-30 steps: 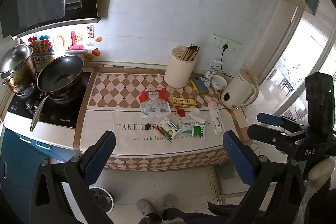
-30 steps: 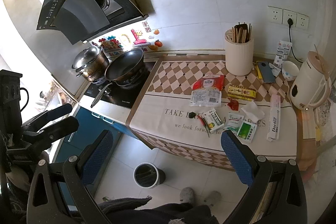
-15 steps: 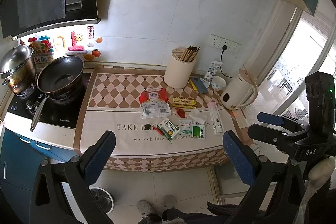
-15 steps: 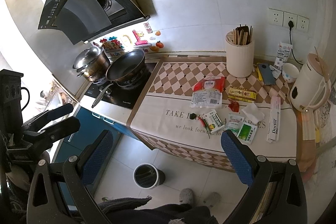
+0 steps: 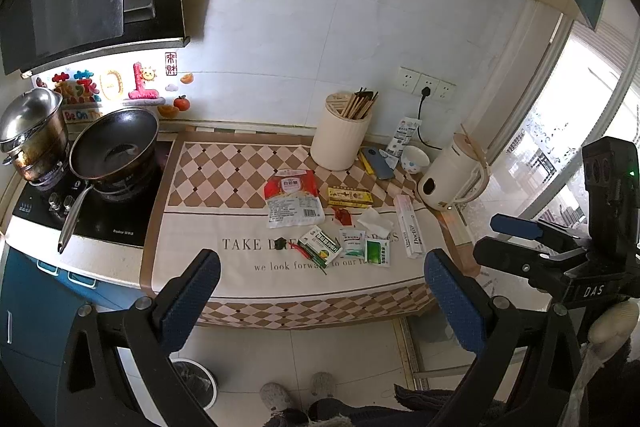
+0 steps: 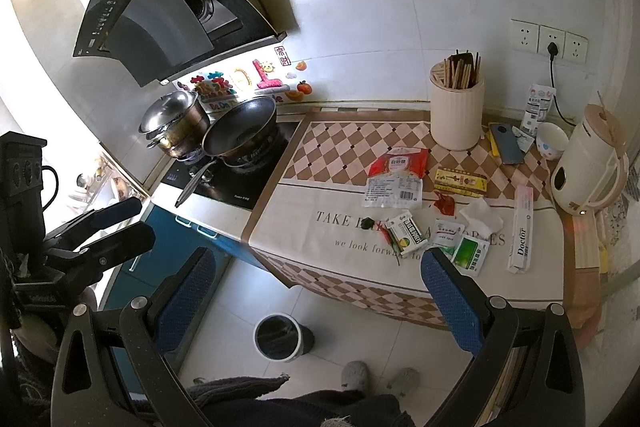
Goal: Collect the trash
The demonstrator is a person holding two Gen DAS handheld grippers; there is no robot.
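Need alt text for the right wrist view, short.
Open right gripper held back from a kitchen counter where wrappers and sachets lie scattered on a checked cloth. A small bin stands on the floor below; wok on the stove at left.

Your left gripper's finger hides most of the trash bin (image 5: 192, 383). The cloth's (image 5: 248, 267) printed line is broken by wrappers (image 5: 324, 247). Sachet (image 6: 470, 253) print is too small to read. Your slippers (image 6: 356, 373) are partly covered by clothing.
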